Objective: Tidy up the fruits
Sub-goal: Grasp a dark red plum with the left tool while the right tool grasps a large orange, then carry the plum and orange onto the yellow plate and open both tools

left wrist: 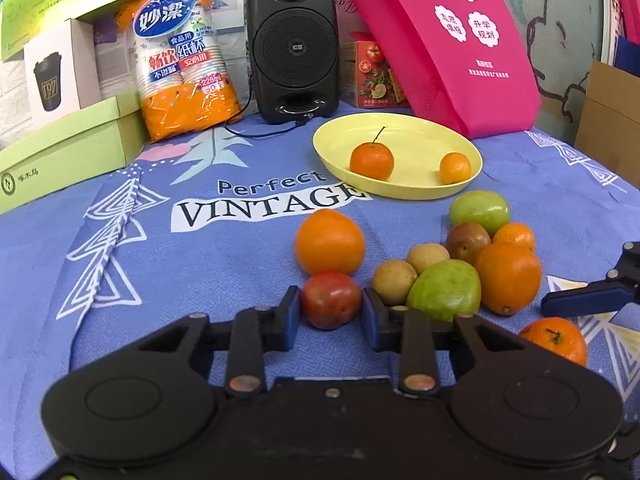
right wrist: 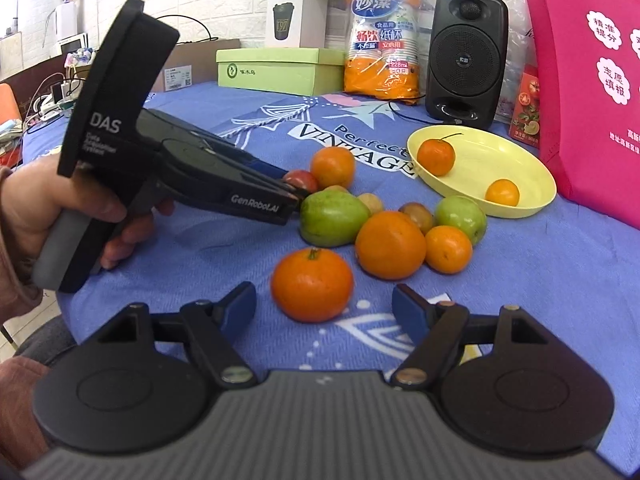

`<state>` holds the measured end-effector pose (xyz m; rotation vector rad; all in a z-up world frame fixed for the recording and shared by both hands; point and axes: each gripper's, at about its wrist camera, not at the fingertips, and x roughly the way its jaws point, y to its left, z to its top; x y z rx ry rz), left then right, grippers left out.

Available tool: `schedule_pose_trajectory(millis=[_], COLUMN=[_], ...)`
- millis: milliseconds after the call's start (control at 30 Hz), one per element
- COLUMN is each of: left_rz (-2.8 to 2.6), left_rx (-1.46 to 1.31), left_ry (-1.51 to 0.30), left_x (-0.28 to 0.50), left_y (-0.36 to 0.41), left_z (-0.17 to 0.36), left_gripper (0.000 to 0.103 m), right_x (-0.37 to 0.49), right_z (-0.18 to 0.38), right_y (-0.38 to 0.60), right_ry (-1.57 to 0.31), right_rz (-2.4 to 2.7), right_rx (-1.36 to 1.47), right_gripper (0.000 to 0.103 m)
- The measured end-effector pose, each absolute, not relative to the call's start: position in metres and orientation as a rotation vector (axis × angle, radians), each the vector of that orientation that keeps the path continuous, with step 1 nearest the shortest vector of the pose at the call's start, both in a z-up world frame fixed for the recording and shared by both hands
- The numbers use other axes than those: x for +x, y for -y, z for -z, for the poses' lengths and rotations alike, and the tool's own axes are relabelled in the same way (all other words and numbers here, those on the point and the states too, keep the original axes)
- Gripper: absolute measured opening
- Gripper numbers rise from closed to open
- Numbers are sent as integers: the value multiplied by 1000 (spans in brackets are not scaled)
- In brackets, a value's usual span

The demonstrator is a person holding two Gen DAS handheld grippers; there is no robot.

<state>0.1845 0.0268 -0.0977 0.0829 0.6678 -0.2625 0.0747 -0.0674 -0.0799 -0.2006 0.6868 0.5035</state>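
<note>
My left gripper [left wrist: 331, 309] is shut on a small red fruit [left wrist: 330, 300] that rests on the blue cloth; in the right wrist view its fingertips [right wrist: 294, 191] pinch that fruit [right wrist: 300, 178]. A big orange [left wrist: 329, 241] sits just behind it. To the right is a pile of oranges, green fruits [left wrist: 445, 291] and small brown fruits [left wrist: 394, 282]. My right gripper [right wrist: 324, 309] stands open, with a tangerine [right wrist: 313, 285] on the cloth just ahead of its pads and apart from them. The yellow plate [left wrist: 416, 136] holds a stemmed tangerine [left wrist: 371, 161] and a small orange [left wrist: 455, 168].
Behind the plate stand a black speaker [left wrist: 294, 46] with its cable, an orange pack of paper cups [left wrist: 184, 60], a pink bag [left wrist: 448, 40] and a small red carton [left wrist: 374, 76]. Green boxes [left wrist: 68, 148] line the left side. A person's hand [right wrist: 48, 204] holds the left gripper.
</note>
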Motion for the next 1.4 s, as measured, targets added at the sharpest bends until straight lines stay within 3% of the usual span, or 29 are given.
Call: schedule_pose_trajectory(millis=[133,333,500,1400], left_rz=[270,267,264,279], left_rx=[45,45,40,-4], left_ry=[-670,-666,-666,-645], left_x=[184,183,182,148], left_y=[-31,-32,-31,-27], left_z=[98,99,98,70], left_gripper=[31,31,31,31], right_x=[78,80,78,63], right_z=[82,82,81,62], right_y=[64,62,62,108], right_ry=[-678,-672,-666,-620], right_rz=[-511,-528,-525,-439], right_rx=[-205,-195,-202,-182], right_gripper=[73,51,41,40])
